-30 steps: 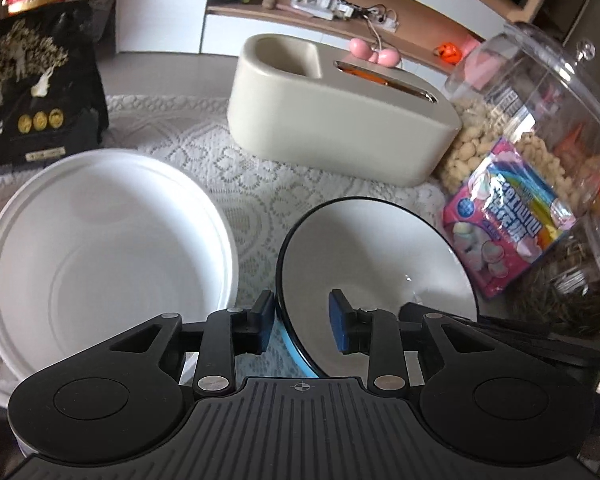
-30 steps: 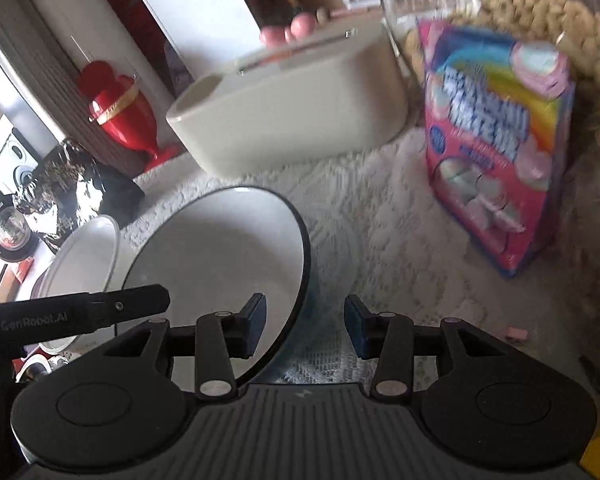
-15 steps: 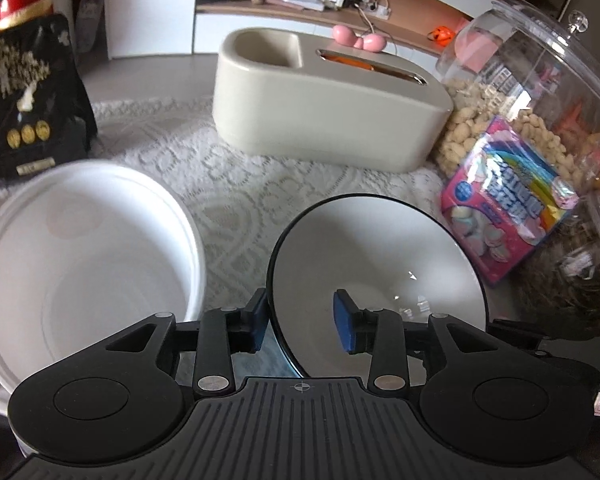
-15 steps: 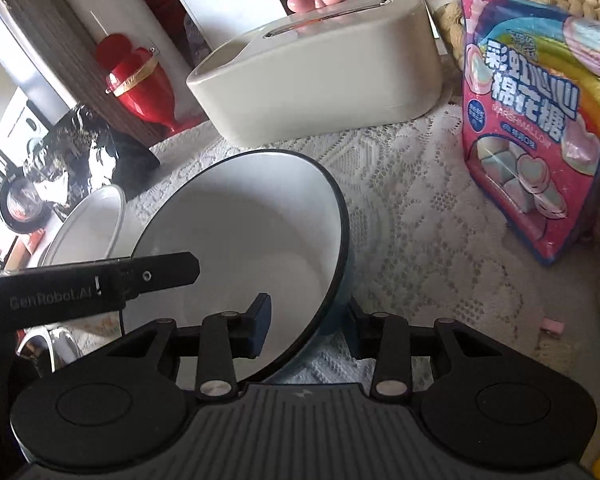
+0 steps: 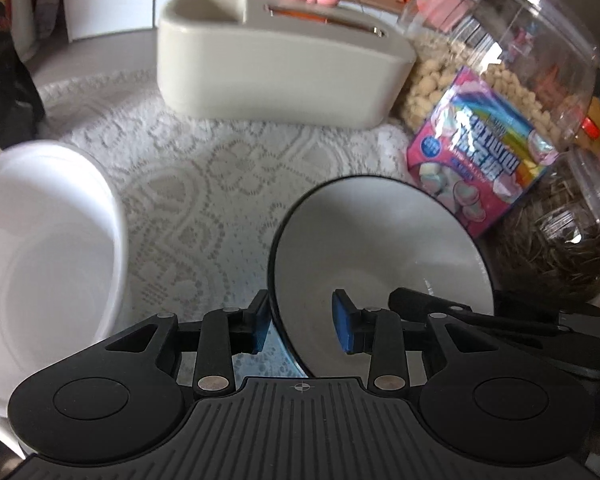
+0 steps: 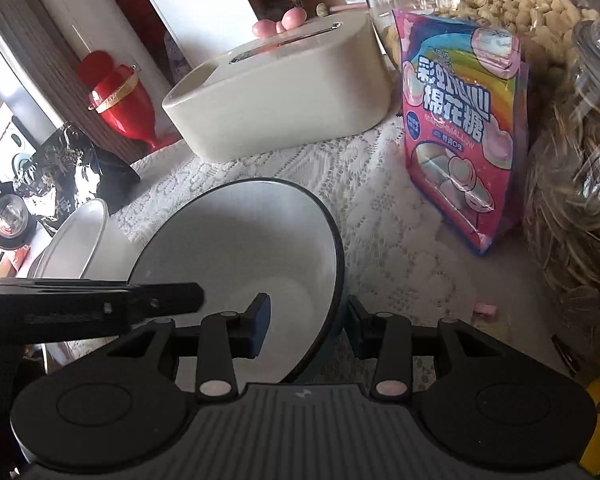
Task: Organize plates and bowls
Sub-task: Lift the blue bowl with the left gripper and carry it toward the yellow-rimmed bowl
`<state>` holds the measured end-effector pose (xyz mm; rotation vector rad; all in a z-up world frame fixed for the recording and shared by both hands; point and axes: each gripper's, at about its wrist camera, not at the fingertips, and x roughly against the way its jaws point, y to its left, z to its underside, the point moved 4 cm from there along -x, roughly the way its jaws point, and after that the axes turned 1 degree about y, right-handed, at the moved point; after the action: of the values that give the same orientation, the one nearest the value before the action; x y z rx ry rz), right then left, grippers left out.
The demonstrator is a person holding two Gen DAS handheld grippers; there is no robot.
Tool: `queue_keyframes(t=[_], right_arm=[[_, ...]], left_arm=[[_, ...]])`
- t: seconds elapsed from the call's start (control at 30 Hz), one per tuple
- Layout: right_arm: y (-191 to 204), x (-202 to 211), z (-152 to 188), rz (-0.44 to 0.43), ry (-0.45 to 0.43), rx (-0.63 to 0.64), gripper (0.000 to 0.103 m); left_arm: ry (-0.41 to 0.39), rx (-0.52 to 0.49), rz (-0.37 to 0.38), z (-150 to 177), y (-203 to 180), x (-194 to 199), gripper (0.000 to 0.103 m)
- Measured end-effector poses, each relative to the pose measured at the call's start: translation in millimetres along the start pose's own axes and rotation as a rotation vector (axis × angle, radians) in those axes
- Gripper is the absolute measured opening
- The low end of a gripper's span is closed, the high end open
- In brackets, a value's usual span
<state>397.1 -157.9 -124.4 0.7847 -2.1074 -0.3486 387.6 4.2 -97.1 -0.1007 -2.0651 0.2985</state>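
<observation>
Left wrist view only: large white plastic bowl point(image 5: 40, 248) seen from above, left of centre; domed clear jar of pale nuts point(image 5: 512, 56).
Right wrist view only: red goblet-shaped vessel point(image 6: 116, 100); small pink scrap point(image 6: 485, 309) on lace-covered counter point(image 6: 380, 216).
Both views: black-rimmed bowl, white inside, blue outside point(image 5: 380, 256), tilted above the counter, near the pink marshmallow bag point(image 6: 460, 128).
Left gripper point(image 5: 302, 327): fingers parted, straddling the bowl's near rim.
Right gripper point(image 6: 306, 325): fingers parted, straddling its right rim; contact cannot be told.
</observation>
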Motion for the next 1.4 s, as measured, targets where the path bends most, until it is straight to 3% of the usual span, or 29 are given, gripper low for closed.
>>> queue_keyframes(t=[0.33, 0.8, 1.1, 1.4], right_arm=[[-4, -17, -8, -0.021, 0.052, -0.042, 0.041], [2, -24, -11, 0.010, 0.091, -0.016, 0.041], [16, -13, -14, 0.007, 0.092, -0.049, 0.040], [50, 39, -23, -0.007, 0.032, 0.008, 0.041]], left_arm=[[0.067, -0.010, 0.024, -6, 1, -28, 0.035], [0.058, -0.044, 0.002, -4, -1, -25, 0.033], [0.019, -0.016, -0.002, -9, 3, 5, 0.032], [-0.045, -0.028, 0.001, -3, -7, 75, 0.033]])
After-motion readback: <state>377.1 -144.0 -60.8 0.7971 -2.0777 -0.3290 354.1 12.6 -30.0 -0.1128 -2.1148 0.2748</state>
